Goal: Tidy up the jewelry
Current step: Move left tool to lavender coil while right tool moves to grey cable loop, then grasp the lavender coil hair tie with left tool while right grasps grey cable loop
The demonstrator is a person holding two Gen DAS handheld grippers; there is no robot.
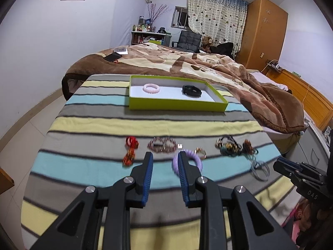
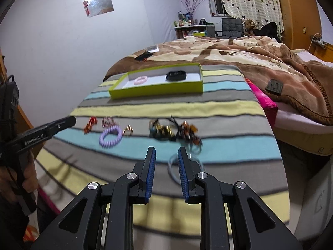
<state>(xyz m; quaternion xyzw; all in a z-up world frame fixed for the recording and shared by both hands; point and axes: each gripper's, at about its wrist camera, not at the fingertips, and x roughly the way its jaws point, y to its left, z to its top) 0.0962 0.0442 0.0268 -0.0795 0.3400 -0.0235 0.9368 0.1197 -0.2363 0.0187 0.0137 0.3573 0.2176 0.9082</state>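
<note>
A green tray (image 1: 177, 105) (image 2: 158, 89) at the far end of the striped cloth holds a pink coil bracelet (image 1: 151, 87) (image 2: 141, 80) and a black band (image 1: 191, 90) (image 2: 176, 75). Loose jewelry lies in a row nearer me: a red piece (image 1: 130, 150) (image 2: 90, 124), a beaded bracelet (image 1: 162, 144), a purple coil bracelet (image 1: 194, 158) (image 2: 111, 138), a gold ring (image 1: 200, 151) (image 2: 127, 130), a tangled pile (image 1: 235, 146) (image 2: 174, 132) and thin bangles (image 1: 260, 168) (image 2: 173, 166). My left gripper (image 1: 165, 156) is open and empty, just short of the purple bracelet. My right gripper (image 2: 165, 152) is open and empty above the bangles.
The striped cloth (image 1: 104, 125) covers a small table beside a bed with a brown blanket (image 1: 187, 62). A phone (image 1: 113, 57) lies on the bed. A pink object (image 2: 267, 104) sits at the table's right edge. A wooden wardrobe (image 1: 264, 33) stands behind.
</note>
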